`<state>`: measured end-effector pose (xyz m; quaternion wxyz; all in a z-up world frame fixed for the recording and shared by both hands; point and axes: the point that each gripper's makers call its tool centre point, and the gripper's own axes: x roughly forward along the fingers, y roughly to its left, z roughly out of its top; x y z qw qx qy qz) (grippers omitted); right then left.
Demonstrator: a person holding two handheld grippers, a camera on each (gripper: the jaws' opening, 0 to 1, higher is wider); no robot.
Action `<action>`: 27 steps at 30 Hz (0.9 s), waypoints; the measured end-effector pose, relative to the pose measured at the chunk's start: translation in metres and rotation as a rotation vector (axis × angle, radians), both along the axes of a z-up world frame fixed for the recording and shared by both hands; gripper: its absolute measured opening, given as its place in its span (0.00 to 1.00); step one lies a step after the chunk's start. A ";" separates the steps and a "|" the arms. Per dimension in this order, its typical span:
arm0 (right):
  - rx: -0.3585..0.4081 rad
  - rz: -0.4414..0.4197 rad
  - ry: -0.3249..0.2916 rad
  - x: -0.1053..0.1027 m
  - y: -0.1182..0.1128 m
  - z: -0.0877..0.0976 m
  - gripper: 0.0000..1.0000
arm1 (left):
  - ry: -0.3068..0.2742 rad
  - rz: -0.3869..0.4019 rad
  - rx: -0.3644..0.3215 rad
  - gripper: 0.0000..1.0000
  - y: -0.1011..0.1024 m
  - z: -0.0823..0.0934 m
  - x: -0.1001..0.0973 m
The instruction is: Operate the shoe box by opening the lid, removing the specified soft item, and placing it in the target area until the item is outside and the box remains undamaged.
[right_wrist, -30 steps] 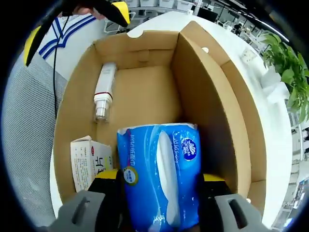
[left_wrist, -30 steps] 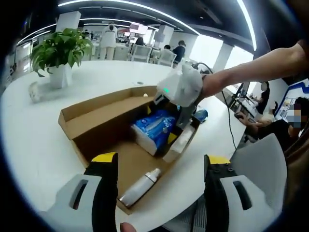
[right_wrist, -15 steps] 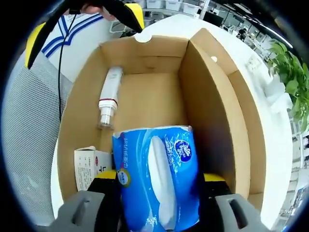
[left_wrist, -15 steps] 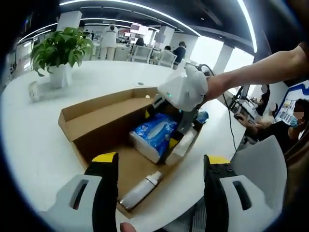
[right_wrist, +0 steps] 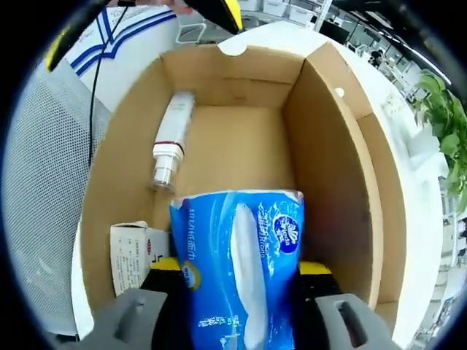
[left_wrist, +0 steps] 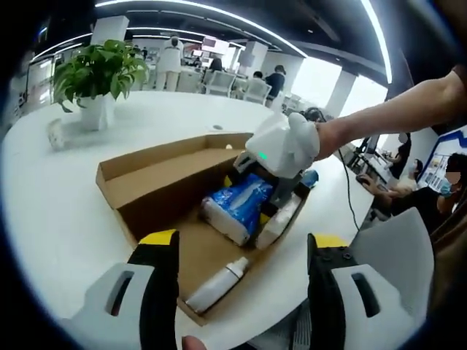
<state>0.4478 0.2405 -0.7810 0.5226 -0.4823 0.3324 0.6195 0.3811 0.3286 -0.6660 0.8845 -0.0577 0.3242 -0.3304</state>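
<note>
White table [left_wrist: 51, 211], right hand-held gripper [right_wrist: 237, 273] clamped on tissue pack [right_wrist: 237, 277] inside shoe box [right_wrist: 332, 168]; left hand-held gripper [left_wrist: 241, 251] apart

Plain brown cardboard shoe box [right_wrist: 343, 189]; glossy blue plastic tissue pack [right_wrist: 237, 270] — white stripe, white lettering; white bottle [right_wrist: 171, 142] — thin red band.

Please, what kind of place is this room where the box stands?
Most likely a large open-plan office or lab. The cardboard box sits on a wide white table, a potted plant stands at its far side, and beyond it are more desks with chairs, people, and long ceiling light strips.
</note>
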 end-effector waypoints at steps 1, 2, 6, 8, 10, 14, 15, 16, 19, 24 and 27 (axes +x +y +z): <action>0.009 -0.003 0.010 -0.003 0.001 0.002 0.48 | 0.001 0.000 0.001 0.71 0.000 0.000 0.000; 0.015 -0.002 0.009 -0.003 0.001 0.004 0.47 | 0.001 0.000 0.001 0.71 0.001 -0.001 0.000; 0.038 -0.004 -0.003 -0.003 0.004 0.015 0.46 | 0.001 0.001 0.002 0.71 0.000 0.000 0.000; 0.059 -0.016 -0.007 -0.003 0.006 0.023 0.47 | -0.004 0.002 -0.002 0.71 -0.001 0.002 0.001; 0.075 -0.022 -0.018 -0.002 0.007 0.029 0.47 | -0.010 0.002 -0.004 0.71 -0.001 0.004 0.002; 0.090 -0.031 -0.029 -0.005 0.006 0.037 0.47 | -0.019 -0.014 0.005 0.71 -0.003 0.007 0.003; 0.093 -0.033 -0.031 -0.006 0.006 0.038 0.47 | -0.021 -0.016 0.007 0.71 -0.003 0.008 0.003; 0.094 -0.034 -0.032 -0.006 0.005 0.040 0.47 | -0.022 -0.018 0.007 0.71 -0.004 0.008 0.003; 0.099 -0.039 -0.043 -0.008 0.003 0.044 0.47 | -0.026 -0.023 0.010 0.71 -0.004 0.010 0.003; 0.120 -0.043 -0.060 -0.012 0.004 0.057 0.47 | -0.031 -0.029 0.015 0.71 -0.004 0.012 0.001; 0.142 -0.043 -0.085 -0.014 0.007 0.066 0.47 | -0.031 -0.030 0.018 0.71 -0.004 0.012 -0.001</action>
